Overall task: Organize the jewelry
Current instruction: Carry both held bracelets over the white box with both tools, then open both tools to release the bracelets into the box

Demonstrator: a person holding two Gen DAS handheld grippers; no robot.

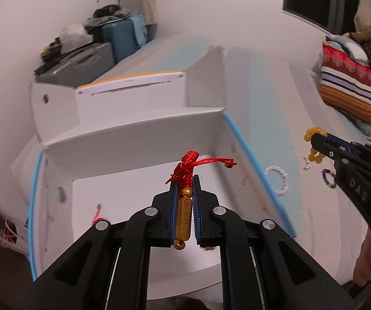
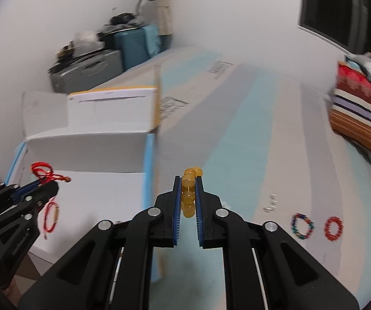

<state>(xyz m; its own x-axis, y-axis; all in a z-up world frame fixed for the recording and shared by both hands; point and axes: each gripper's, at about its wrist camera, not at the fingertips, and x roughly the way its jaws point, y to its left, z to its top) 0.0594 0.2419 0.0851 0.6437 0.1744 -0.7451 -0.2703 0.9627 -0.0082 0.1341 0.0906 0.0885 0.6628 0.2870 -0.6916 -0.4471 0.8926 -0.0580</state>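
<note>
Partly hidden between the pads of the left hand-held gripper point(image 1: 184, 196): the red cord bracelet point(image 1: 185, 170), gold bar's lettering too small to read. Half-covered by the right hand-held gripper point(image 2: 188, 193): the amber bead bracelet point(image 2: 189, 192). Blurred: far suitcases point(image 2: 87, 69). Cut off at right: striped bedding point(image 2: 361, 108).

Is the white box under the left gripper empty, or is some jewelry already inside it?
Not empty. In the right wrist view, a red cord bracelet lies on the floor of the white box, below the left gripper, which holds another red bracelet.
</note>
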